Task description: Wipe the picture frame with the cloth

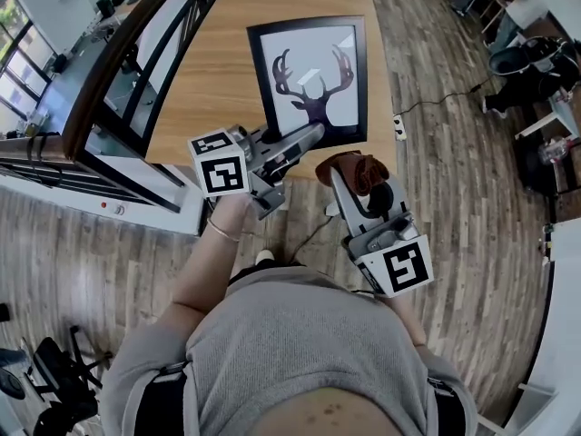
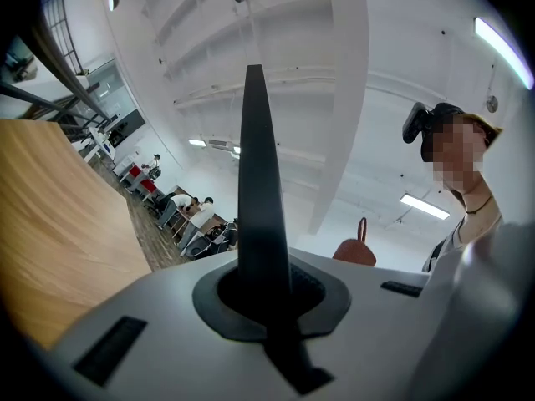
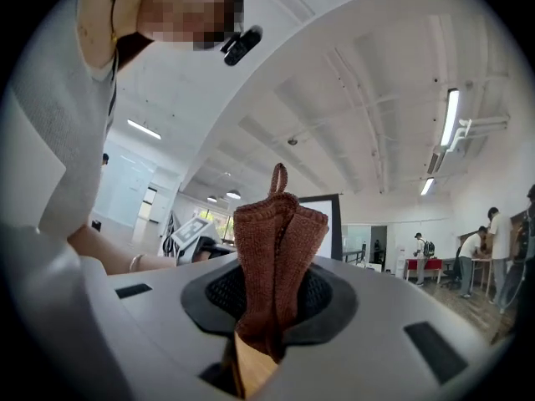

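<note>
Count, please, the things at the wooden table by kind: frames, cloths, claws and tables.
Picture frame: 1
Cloth: 1
Claws: 2, the left claw and the right claw
Table: 1
Total: 5

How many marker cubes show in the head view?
2. One marker cube on the left hand-held gripper clamping the picture frame; the other on the right hand-held gripper holding the cloth.
</note>
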{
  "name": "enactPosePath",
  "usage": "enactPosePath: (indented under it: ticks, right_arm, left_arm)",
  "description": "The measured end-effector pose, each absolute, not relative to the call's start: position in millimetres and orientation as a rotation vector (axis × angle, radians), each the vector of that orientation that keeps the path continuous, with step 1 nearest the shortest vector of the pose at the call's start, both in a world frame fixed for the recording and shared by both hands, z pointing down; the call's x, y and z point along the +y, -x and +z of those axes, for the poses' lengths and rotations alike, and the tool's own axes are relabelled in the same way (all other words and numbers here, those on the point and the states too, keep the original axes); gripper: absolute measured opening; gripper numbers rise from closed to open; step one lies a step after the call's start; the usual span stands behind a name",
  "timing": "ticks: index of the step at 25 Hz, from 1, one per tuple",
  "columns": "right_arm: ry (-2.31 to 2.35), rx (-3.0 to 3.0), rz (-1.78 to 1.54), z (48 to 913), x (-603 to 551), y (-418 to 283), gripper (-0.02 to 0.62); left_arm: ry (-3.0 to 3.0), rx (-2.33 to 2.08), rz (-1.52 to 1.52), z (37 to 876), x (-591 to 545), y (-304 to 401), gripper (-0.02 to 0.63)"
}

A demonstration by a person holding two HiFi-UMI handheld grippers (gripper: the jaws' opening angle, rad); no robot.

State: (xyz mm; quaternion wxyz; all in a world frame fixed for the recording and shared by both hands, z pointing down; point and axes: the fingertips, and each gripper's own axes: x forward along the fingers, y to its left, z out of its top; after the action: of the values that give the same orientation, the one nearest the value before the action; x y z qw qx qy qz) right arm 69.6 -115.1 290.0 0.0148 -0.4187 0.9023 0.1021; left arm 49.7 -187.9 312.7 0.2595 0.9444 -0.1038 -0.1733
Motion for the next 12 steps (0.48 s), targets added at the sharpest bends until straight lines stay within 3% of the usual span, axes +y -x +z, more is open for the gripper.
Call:
enactPosePath:
  ticks: [8, 12]
  right_arm:
    - [1.265, 2.406, 0.832, 129.2, -136.0, -96.3, 0.097]
    - [1.264, 2.344, 0.907, 98.8, -163.1, -86.8, 0.097]
  left_arm:
    - [-2.576, -0.211, -0.400, 314.7, -182.0, -54.8, 0.021]
    - [-2.596, -0.167, -0.388, 309.5, -175.7, -57.7, 0.023]
